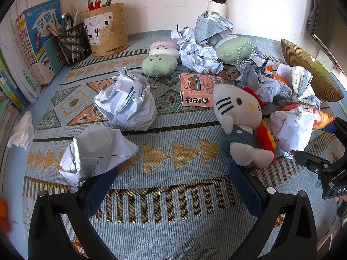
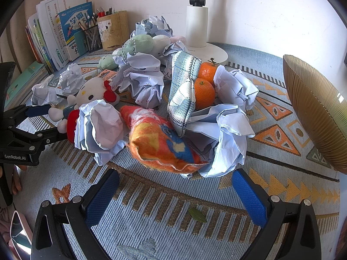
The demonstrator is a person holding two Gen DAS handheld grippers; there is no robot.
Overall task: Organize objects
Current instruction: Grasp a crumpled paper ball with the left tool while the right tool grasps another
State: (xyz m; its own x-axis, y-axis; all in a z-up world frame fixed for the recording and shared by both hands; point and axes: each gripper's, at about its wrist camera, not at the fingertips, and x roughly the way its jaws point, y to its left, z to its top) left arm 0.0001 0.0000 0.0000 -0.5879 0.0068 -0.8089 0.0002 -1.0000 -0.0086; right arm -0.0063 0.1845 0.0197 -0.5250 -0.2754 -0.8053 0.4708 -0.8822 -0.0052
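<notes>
Left view only: pink box point(image 1: 198, 88) ahead of your left gripper point(image 1: 173, 186), jaws wide, empty.
Right view only: two tangerines point(image 2: 205, 84) beyond your right gripper point(image 2: 175, 192), likewise spread, empty.

Surfaces: mostly cloth and paper, matt throughout.
Woven mat point(image 1: 173, 173) coarse, ribbed; crumpled paper point(image 1: 128, 106) creased, matt; cat plush point(image 1: 238, 117) fuzzy pile; pink carton point(image 1: 197, 88) smooth printed card; mesh pen cup point(image 1: 72, 45) black wire metal; bowl point(image 2: 318, 112) ridged, gold sheen; tangerines point(image 2: 203, 93) glossy, dimpled peel.
</notes>
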